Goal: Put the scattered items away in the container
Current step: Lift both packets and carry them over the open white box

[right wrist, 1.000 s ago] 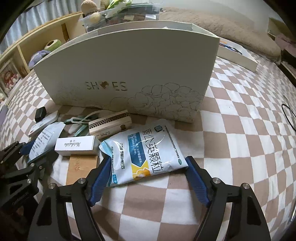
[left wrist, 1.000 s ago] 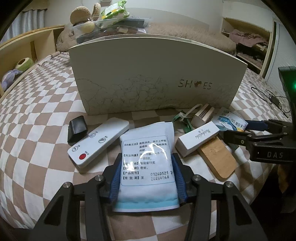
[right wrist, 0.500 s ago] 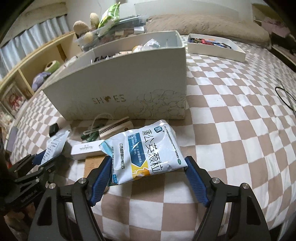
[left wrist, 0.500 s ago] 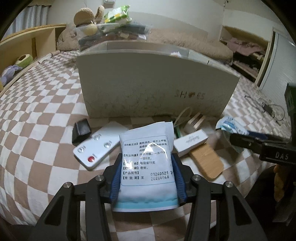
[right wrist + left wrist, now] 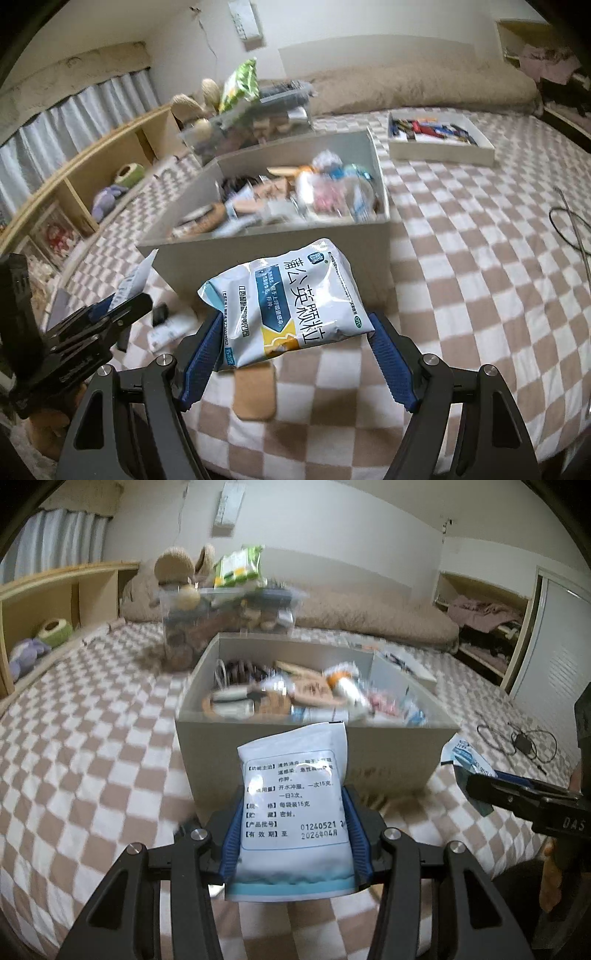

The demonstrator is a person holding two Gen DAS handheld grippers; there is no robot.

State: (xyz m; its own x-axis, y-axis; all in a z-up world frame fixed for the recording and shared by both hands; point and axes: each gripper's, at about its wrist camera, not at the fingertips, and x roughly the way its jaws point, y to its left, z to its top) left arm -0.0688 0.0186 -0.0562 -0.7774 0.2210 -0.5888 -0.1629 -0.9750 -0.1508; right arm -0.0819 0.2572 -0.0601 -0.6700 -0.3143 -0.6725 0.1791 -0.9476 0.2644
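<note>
Between the blue ribbed pads of the left gripper (image 5: 292, 834) sits a white foil sachet printed with black Chinese text (image 5: 293, 805), clamped at both side edges and held clear of the checked brown-and-white bedspread (image 5: 85, 760). The right gripper (image 5: 295, 347) is likewise closed on a white-and-blue granule sachet with large Chinese characters (image 5: 288, 299), its pads pressing the two ends of the packet, which is tilted and off the bed. Directly ahead of both grippers stands the open white rectangular shoe box (image 5: 280, 254), already holding a jumble of packets, a coil and wooden pieces; both sachets are short of its near wall and outside it. Below the right gripper a flat bamboo-coloured board (image 5: 255, 391) lies on the bedspread, and to its left a white remote control (image 5: 166, 330) and a small black object (image 5: 160, 314) remain beside the box. Beyond the box stand a clear plastic bin of toys (image 5: 225, 613) and a shallow white tray of small items (image 5: 439, 142).
</note>
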